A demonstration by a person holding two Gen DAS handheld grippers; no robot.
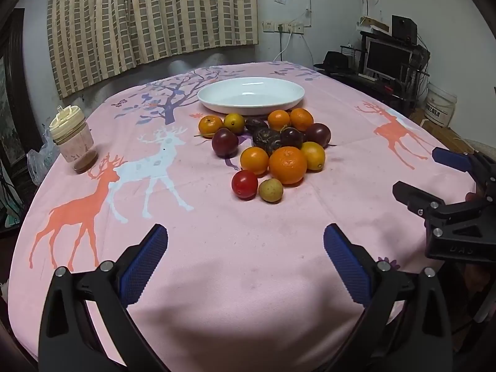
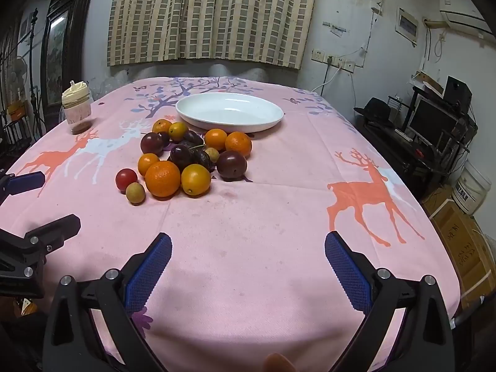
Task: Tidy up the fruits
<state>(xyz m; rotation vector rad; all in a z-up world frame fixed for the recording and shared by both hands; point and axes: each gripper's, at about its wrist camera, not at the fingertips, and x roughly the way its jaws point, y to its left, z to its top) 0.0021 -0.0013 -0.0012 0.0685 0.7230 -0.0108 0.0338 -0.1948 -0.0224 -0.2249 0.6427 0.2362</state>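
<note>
A pile of fruit lies mid-table on the pink deer cloth: a big orange, smaller oranges, dark purple fruits, a red tomato and a small tan fruit. Just behind the pile sits a white oval plate with nothing in it. My left gripper hovers open over the near cloth, short of the pile. My right gripper is open too, beside it on the right. Neither holds anything.
A lidded cup stands at the table's far left. Off the right edge are a desk with a monitor, a white bucket and cardboard boxes. A curtained wall is behind the table.
</note>
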